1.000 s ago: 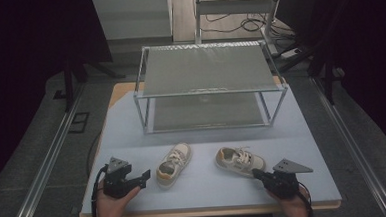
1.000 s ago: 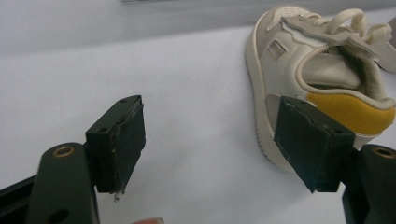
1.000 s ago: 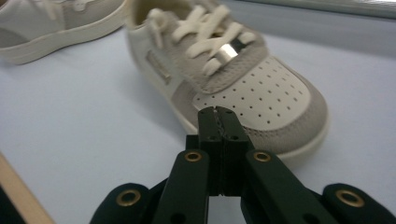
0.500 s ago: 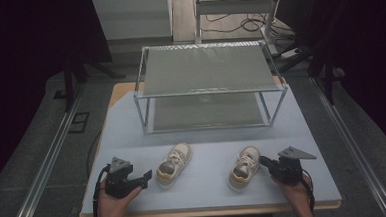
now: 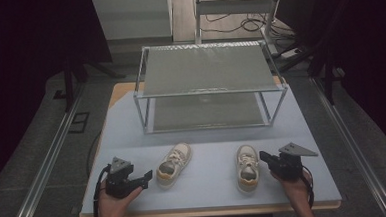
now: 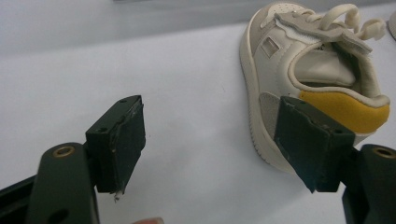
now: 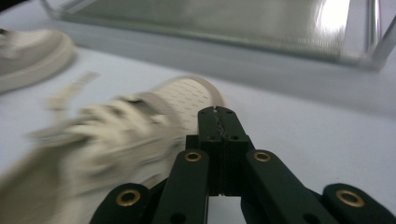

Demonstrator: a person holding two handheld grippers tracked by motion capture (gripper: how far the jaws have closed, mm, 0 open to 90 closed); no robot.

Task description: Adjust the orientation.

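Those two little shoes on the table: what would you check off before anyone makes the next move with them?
1. Left shoe upright on its sole: ok.
2. Right shoe upright, toe toward the rack: ok.
3. Left gripper ready to take a shoe: ok, jaws wide apart, nothing between them, the shoe's heel just beyond one jaw.
4. Right gripper ready to take a shoe: not ok, jaws pressed together, nothing held, beside the right shoe.
5. Rack shelves free: ok, nothing on either shelf.
6. Right gripper touching its shoe: cannot tell, that view is blurred.
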